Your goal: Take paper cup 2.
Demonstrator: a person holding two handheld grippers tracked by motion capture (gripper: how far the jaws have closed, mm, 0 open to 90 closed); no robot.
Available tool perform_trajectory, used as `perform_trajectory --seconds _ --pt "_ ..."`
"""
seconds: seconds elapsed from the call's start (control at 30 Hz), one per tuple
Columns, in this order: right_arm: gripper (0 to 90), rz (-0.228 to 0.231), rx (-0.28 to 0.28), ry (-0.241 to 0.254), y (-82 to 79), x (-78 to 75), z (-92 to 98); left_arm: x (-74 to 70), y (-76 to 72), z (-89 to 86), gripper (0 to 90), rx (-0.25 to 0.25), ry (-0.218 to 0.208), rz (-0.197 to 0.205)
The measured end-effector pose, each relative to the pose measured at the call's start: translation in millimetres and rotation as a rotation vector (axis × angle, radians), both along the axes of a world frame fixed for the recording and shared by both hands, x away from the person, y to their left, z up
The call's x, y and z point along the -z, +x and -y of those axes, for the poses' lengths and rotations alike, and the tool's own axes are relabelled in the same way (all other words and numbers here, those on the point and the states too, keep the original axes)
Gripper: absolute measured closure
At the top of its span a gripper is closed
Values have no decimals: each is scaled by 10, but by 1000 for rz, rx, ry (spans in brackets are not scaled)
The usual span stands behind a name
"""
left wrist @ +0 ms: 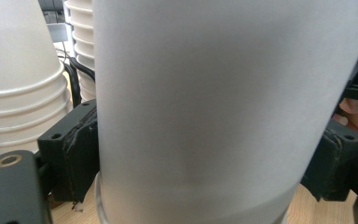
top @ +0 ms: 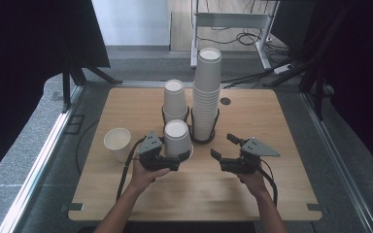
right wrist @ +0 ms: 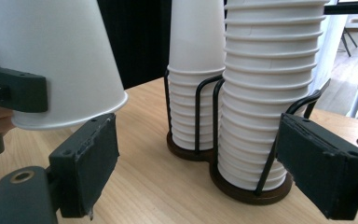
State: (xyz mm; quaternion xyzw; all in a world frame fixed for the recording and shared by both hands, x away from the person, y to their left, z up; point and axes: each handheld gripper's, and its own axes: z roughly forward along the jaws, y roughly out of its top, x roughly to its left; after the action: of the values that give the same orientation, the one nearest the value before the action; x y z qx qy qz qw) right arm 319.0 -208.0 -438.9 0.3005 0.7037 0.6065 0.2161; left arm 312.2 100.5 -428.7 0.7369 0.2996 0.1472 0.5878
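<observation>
I have the left tool (top: 177,156) pinching an upside-down paper cup (top: 177,138) low on its wall; in the left gripper view the black pads press the cup (left wrist: 214,107) on both sides. In the right gripper view its rim hangs just clear of the tabletop (right wrist: 154,186), so I judge it is not set down yet. The right tool (top: 222,147) stands spread and holds nothing, to the right of the cup and near the wire holder (top: 205,138). That holder sits toward the far middle of the tabletop (top: 272,121) and carries two stacks of upside-down cups: a short stack (top: 175,99) on the left and a tall stack (top: 207,92) on the right. One more cup, the upright cup (top: 117,143), stands alone on the near left, mouth up. As I read it, one cup has been put out already and this second one is in hand, close in front of the short stack. What is left is to place it somewhere, on the wood or on a stack; I cannot tell which.
</observation>
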Motion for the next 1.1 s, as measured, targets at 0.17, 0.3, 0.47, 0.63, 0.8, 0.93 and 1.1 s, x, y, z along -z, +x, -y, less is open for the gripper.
perform_trajectory --seconds 0.17,0.3,0.47,0.63,0.8,0.93,1.1 --pt "129 -6 -9 -4 -9 22 -21 86 10 49 129 -19 54 -13" --pt "130 -8 -18 -3 -25 29 -39 162 18 105 129 -30 106 -14" --pt "129 -17 -54 31 -51 20 -82 228 33 197 130 -11 128 -27" --pt "128 -23 -75 37 -68 16 -116 264 40 254 130 4 142 -39" --pt "129 -12 -89 56 -95 -38 -124 273 27 279 130 -13 192 -24" --pt "129 -8 -104 48 -123 -47 -166 325 16 327 129 -20 241 -19" --pt "133 -24 -125 38 -127 -15 -215 380 5 392 129 -13 284 -13"
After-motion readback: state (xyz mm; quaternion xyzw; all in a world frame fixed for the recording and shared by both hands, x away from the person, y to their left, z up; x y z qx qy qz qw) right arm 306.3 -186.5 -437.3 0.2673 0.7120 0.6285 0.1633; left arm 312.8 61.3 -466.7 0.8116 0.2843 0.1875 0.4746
